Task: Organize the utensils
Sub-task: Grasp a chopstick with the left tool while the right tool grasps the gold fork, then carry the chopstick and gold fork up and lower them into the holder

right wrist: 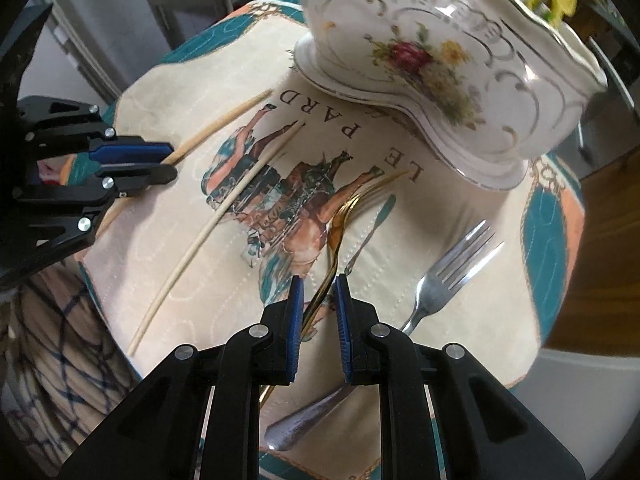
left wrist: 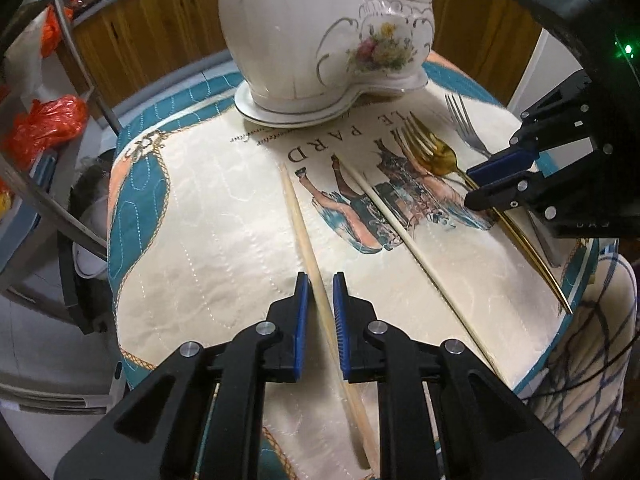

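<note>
A round table [left wrist: 192,208] covered by a quilted cream and teal cloth printed with horses and the letters "LE PARD" stands before wooden cabinet fronts [left wrist: 160,36]. At its far side sits a white porcelain holder with gilt scrolls and a floral motif [left wrist: 304,36], made of a taller and a lower compartment on one shared base. Two pale wooden chopsticks lie apart on the cloth. The left gripper [left wrist: 320,300] straddles the left chopstick [left wrist: 308,240], its blue-padded fingers [left wrist: 301,312] parted, with a gap on each side of the stick. The right chopstick [left wrist: 404,224] lies free. The right gripper [right wrist: 318,300], fingers likewise apart, brackets the handle of the gold-coloured metal fork [right wrist: 340,220] without closing on it. A silver steel fork [right wrist: 440,280] lies just beside it.
</note>
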The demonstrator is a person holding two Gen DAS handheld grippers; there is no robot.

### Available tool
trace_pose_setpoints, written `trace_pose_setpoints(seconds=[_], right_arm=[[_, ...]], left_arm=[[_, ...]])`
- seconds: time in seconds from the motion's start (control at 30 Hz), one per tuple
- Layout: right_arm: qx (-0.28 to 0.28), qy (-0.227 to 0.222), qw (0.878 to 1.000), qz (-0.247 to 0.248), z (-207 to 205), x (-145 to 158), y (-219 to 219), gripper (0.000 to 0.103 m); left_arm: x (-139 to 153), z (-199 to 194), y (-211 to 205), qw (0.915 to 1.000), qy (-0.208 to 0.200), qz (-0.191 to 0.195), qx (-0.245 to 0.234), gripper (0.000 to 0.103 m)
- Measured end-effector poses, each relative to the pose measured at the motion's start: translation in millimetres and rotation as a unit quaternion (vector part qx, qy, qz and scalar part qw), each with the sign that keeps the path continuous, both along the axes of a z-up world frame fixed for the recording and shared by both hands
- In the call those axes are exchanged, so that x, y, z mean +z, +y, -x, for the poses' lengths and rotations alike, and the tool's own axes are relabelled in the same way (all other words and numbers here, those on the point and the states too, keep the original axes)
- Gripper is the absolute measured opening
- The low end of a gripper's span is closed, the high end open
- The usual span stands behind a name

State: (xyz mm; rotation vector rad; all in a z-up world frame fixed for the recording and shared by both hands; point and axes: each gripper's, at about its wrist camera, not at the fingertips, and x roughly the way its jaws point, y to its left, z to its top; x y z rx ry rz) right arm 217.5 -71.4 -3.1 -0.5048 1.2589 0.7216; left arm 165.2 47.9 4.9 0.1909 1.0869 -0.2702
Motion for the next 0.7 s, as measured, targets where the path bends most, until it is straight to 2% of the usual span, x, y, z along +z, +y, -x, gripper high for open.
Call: trace_pose_setpoints(seconds=[0.13, 0.3, 0.47, 0.57, 0.7], right_arm=[[-0.034, 0.004, 0.998, -0.05, -6, -1, -15, 0.012], [-0.07, 0.02, 0.989, -0.125, -11, -4, -37, 0.007], [-0.078, 0.012, 0.983, -0.168, -8, 3, -52, 0.006], [-0.079, 0.0, 0.978, -0.194, 9, 15, -60, 0.006], [-0.087, -0.018, 0.965, -0.248, 9, 30, -75, 0.006]], left_arm=[[-1, -4, 2, 1.0, 0.01, 0.001, 0.002, 0.01], [-3, 2, 12, 0.9988, -0.013, 0.034, 0.033, 0.006], [4, 8, 24, 0.9953, -0.037, 0.066, 0.06, 0.006], [20, 12, 36, 0.9902, -0.063, 0.1, 0.074, 0.006], [43, 18, 47, 0.9782, -0.112, 0.148, 0.092, 0.006]])
